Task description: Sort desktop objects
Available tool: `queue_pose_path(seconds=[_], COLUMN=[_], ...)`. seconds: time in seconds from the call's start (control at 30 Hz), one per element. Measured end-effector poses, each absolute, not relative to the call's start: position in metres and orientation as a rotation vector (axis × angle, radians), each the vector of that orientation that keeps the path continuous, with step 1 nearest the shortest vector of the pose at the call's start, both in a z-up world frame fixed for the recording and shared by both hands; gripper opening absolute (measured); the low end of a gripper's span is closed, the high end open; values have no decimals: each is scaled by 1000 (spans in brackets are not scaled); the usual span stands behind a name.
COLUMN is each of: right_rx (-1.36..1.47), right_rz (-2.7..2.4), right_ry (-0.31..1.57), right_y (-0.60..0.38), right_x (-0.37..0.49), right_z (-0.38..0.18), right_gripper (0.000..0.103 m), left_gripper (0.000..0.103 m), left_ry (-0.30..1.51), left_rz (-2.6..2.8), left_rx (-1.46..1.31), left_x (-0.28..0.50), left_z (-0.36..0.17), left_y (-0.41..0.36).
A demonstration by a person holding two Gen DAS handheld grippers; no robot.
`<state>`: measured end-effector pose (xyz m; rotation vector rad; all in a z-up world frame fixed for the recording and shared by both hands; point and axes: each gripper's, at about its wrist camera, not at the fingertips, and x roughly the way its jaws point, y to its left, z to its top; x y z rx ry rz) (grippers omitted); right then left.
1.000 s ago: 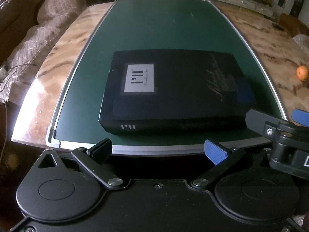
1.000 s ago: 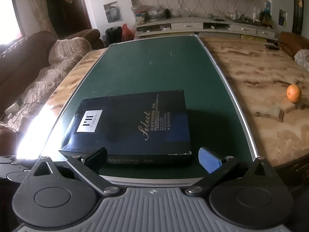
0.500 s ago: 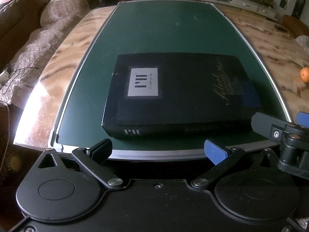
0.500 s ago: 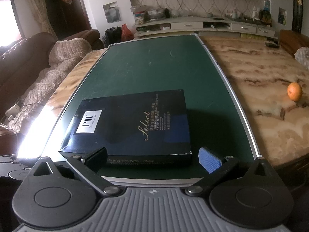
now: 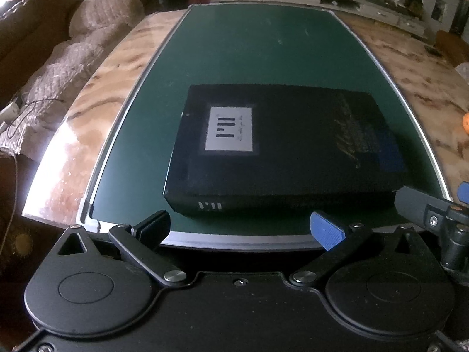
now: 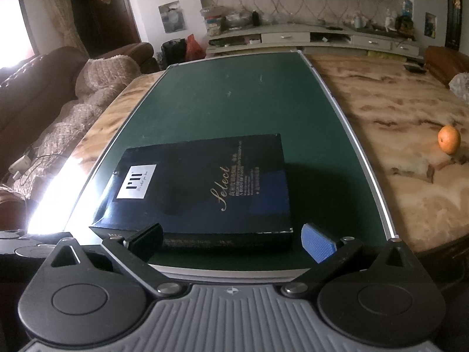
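Note:
A flat dark blue box [image 5: 281, 146] with a white label and gold script lies on the green board [image 5: 258, 44] near its front edge. It also shows in the right wrist view [image 6: 199, 190]. My left gripper [image 5: 240, 228] is open and empty, just in front of the box's near side. My right gripper [image 6: 231, 240] is open and empty, its fingers at the box's near edge without closing on it. Part of the right gripper shows at the right edge of the left wrist view [image 5: 433, 217].
The green board [image 6: 240, 102] lies on a marble table [image 6: 395, 111]. An orange [image 6: 449, 139] sits on the marble at the right. A sofa with a beige throw [image 6: 73, 111] stands to the left. A TV cabinet [image 6: 307, 36] is at the back.
The left wrist view has shifted slightly; the box sits a little more to the right and nearer in it. The right wrist view is almost unchanged. Both grippers stay open.

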<state>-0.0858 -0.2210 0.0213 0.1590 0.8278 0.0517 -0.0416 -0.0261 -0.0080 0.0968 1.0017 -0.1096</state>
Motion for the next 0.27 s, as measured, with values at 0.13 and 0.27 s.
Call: queue_pose_path(seconds=[0.13, 0.27], right_rx=[163, 165], right_rz=[48, 45], right_ry=[825, 825], right_y=[-222, -223], right_x=[-85, -83], right_z=[22, 21], right_gripper=[103, 103], left_gripper=[103, 103], left_ry=[976, 964], left_rz=[-106, -104], left_rx=[110, 119], left_x=[-43, -42], left_z=[-6, -3], left_y=[-28, -29])
